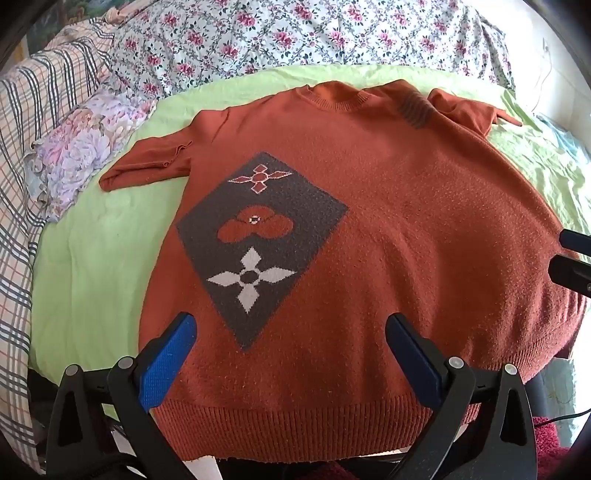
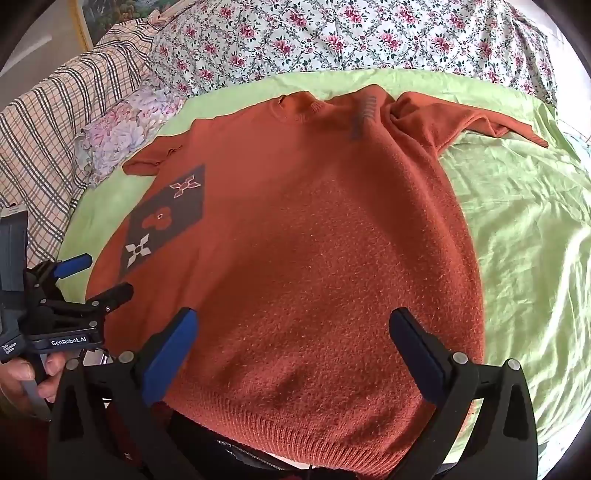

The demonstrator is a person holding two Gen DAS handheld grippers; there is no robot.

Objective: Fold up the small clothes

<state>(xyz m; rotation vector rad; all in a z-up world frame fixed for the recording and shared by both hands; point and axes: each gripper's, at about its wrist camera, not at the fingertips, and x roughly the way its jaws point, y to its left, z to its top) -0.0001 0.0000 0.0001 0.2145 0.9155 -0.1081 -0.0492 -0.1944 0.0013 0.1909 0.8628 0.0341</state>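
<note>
A rust-orange knit sweater [image 1: 388,206] lies flat, front up, on a light green sheet [image 1: 92,258]. It has a grey diamond patch [image 1: 266,236] with flower motifs and short sleeves spread to both sides. Its ribbed hem [image 1: 288,424] hangs over the near edge. My left gripper [image 1: 291,332] is open above the hem's left part, holding nothing. My right gripper [image 2: 293,328] is open above the sweater [image 2: 314,240] near the hem's right part, empty. The left gripper [image 2: 96,277] also shows at the left of the right wrist view.
A floral quilt [image 1: 277,33] lies bunched behind the sweater. A plaid blanket [image 1: 37,122] and a pale floral pillow [image 1: 81,147] lie at the left. The green sheet [image 2: 524,240] stretches on to the right of the sweater.
</note>
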